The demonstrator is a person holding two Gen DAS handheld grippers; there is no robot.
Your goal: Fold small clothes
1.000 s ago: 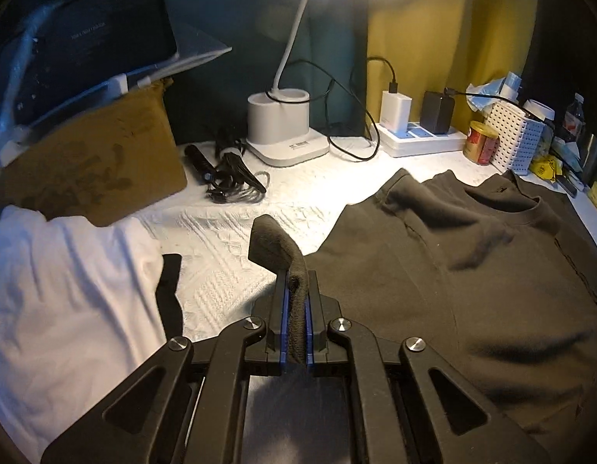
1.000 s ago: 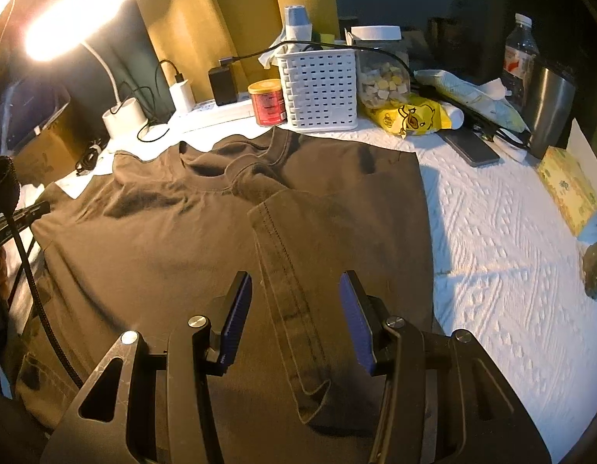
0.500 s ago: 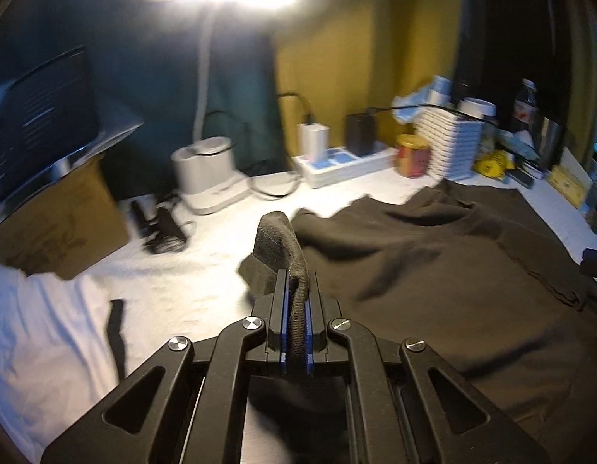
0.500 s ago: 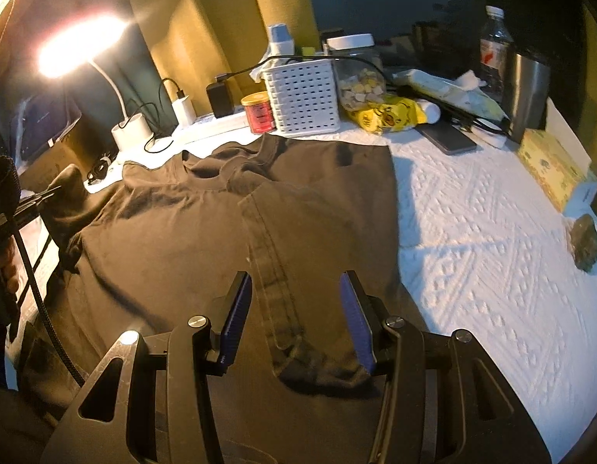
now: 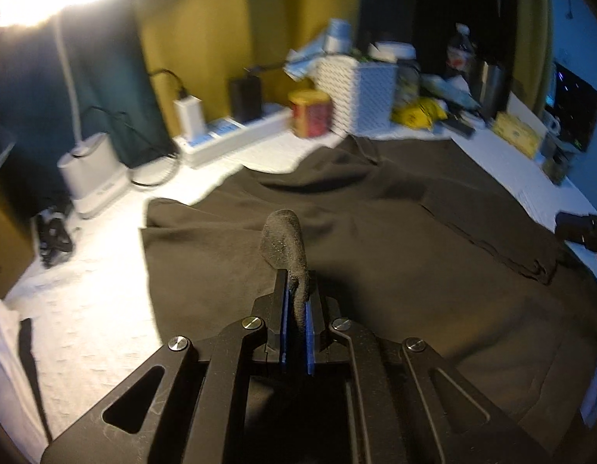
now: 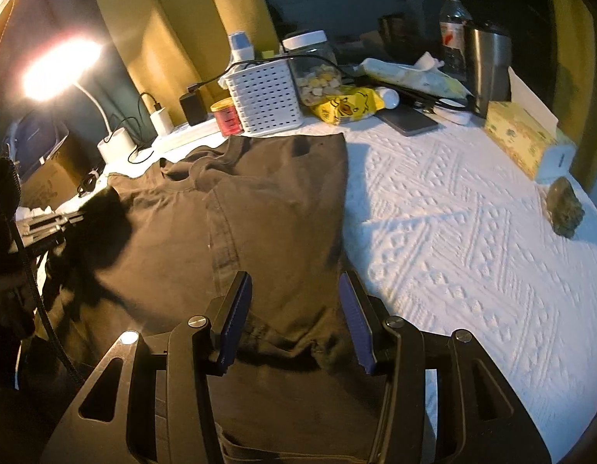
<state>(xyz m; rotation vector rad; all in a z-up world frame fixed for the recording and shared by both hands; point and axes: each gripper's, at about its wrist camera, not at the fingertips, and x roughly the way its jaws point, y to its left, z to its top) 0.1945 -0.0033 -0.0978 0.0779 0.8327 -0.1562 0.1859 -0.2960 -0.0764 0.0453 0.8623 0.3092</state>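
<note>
Folding underway on the dark T-shirt (image 6: 275, 208), spread across the white-covered surface (image 6: 453, 232): right sleeve already turned in over the body, left side mid-fold, lengthwise halving left to do. Left gripper (image 5: 296, 309) angled downward above the shirt, jaws clenched on a fabric edge. Right gripper (image 6: 294, 305) tilted down over the hem, jaws released, gripping nothing.

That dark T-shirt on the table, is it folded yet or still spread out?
Partly folded: the T-shirt's right sleeve lies turned in across its front, while the left hand-held gripper pinches a lifted piece of its left side.
</note>
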